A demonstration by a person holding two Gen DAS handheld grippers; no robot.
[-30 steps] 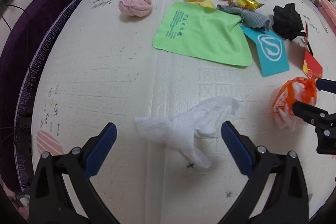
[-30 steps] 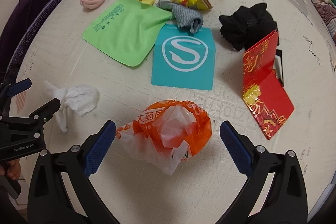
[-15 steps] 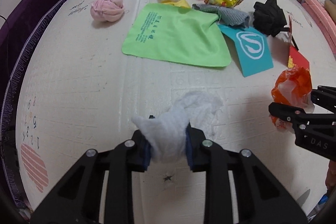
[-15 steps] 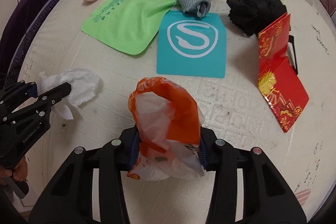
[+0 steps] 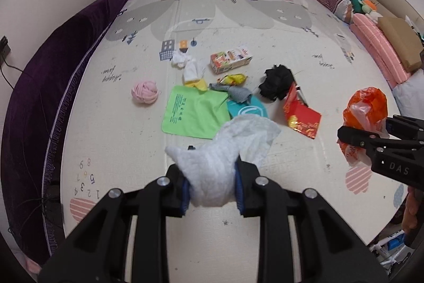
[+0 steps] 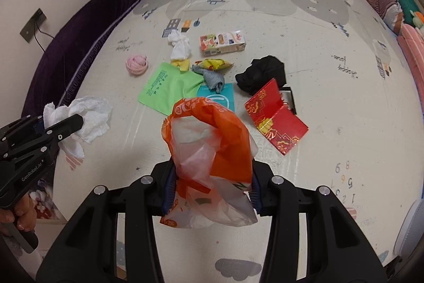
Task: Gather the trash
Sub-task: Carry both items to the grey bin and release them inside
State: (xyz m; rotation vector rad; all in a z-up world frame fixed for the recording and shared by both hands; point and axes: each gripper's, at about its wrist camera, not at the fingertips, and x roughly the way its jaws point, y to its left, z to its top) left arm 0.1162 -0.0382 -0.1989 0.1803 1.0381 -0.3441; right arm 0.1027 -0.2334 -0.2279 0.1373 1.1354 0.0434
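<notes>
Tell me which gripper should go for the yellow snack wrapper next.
Neither yet: the left gripper is clamped on the crumpled white tissue and the right gripper on the orange plastic bag. Once emptied, probably either, since the yellow snack wrapper lies centrally ahead of both.

Both wrist views high above play mat [image 5: 238, 17], tilted down, side by side; share central litter.

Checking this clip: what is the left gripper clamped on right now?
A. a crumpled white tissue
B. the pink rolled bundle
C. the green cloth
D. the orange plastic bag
A. In the left wrist view the left gripper has its blue pads pressed on the crumpled white tissue; the orange plastic bag sits in the right gripper instead.
</notes>
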